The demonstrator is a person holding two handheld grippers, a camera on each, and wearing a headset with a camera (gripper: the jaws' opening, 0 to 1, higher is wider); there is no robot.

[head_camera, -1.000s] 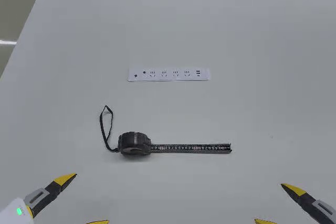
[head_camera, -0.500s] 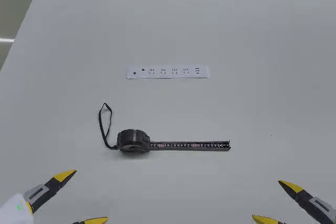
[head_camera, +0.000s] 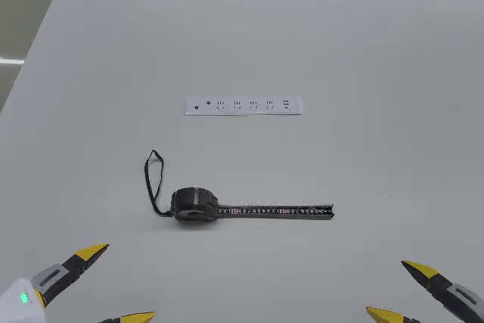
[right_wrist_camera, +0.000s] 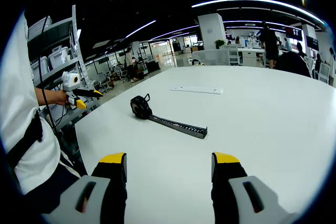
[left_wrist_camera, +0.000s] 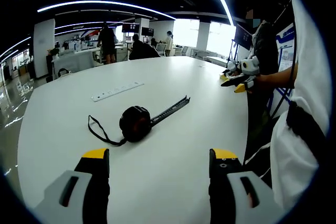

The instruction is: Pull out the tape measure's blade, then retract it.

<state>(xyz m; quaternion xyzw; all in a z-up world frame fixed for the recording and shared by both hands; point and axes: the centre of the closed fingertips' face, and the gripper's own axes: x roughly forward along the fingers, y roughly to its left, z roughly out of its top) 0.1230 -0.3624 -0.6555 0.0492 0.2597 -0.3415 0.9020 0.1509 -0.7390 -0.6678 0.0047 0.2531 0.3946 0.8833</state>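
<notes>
The white table carries very little, which leaves plenty of room for a blade to run along it. Both tools hover off its near edge. The left gripper is toward the near-left corner and the right gripper toward the near-right. Each has its jaws spread wide with nothing between them. They sit well apart from each other and from the work, one on either side of it, which looks to me like a ready stance, with one placed to take the case and the other the blade's end.

A white power strip lies flat near the middle of the table, parallel to the near edge and clear of everything.

Between it and the near edge, left of centre, the black tape measure rests on the table. Its blade is drawn out a short way to the right, lying flat and straight along the near edge. I judge that the pulling out is at least partly done and the retracting is yet to come.

The wrist strap trails loosely from the case's left side, looping toward the far edge, out of the blade's way.
</notes>
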